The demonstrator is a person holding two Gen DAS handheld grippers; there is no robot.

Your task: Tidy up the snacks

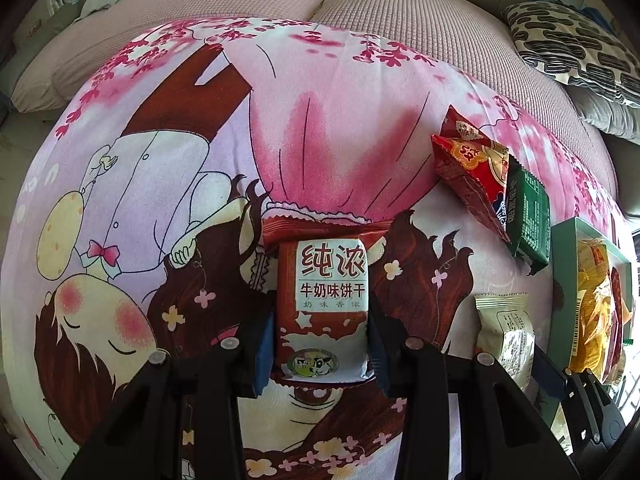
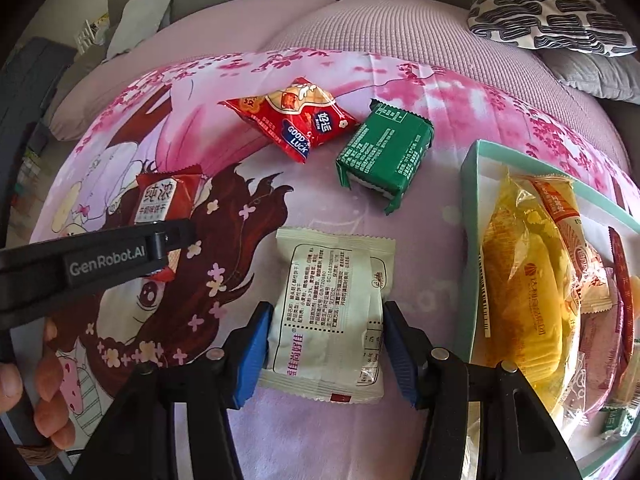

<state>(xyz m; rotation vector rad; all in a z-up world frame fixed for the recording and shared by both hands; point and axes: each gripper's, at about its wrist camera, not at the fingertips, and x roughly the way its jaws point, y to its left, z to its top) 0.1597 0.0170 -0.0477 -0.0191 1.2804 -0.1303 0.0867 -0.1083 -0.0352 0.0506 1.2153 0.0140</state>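
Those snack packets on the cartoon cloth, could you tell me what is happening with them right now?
A person is sorting snacks with two handheld grippers. The left gripper is shut on a brown milk biscuit packet. The right gripper straddles a white packet, its jaws close against the sides. A red packet and a green packet still lie loose on the cloth. The teal tray already holds several snacks.

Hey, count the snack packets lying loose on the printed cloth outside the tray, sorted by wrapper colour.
Brown-red milk biscuit packet: 1
Bright red packet: 1
Green packet: 1
Cream packet: 1
Total: 4
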